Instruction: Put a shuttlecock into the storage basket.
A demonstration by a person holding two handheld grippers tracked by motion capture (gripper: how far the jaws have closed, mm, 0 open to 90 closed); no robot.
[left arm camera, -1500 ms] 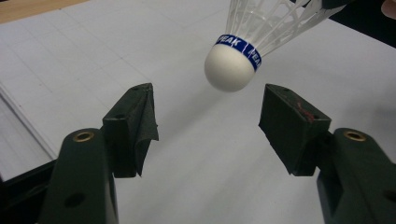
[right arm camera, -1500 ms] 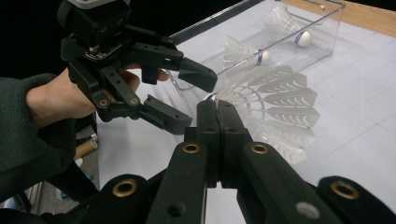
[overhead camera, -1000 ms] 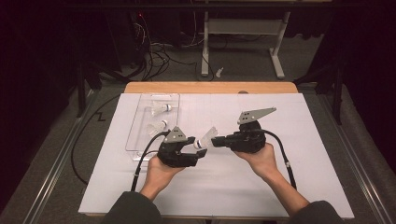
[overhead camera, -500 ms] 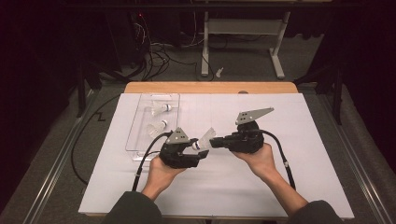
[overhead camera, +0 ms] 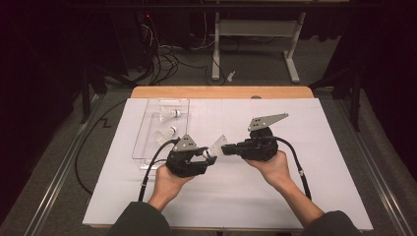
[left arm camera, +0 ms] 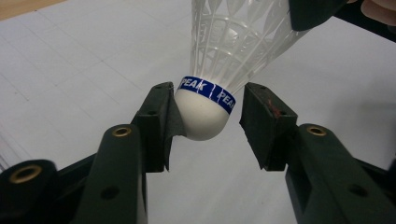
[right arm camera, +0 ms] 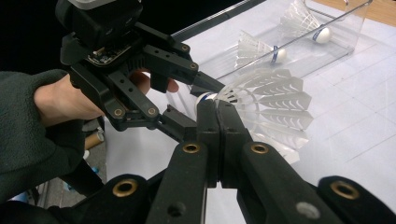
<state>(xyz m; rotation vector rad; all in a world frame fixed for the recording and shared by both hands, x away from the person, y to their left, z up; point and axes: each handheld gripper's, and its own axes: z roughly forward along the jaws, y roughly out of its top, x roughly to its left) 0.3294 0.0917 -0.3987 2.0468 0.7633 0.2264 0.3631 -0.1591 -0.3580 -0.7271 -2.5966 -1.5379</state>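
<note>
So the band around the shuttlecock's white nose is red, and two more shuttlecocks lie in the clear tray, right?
Not quite: the band on the shuttlecock is blue, as the left gripper view shows. Two more shuttlecocks do lie in the clear tray.

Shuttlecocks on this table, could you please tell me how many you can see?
3: one shuttlecock held between the two grippers, two lying in the clear tray, the farther and the nearer. None appears hidden.

White plastic shuttlecock (left arm camera: 219, 79) w/ blue band reading "PEAK" is hanging above the white table sheet, round cork end pointing down in left gripper view, ribbed skirt flaring up; it's sitting mid-table, near the front.
</note>
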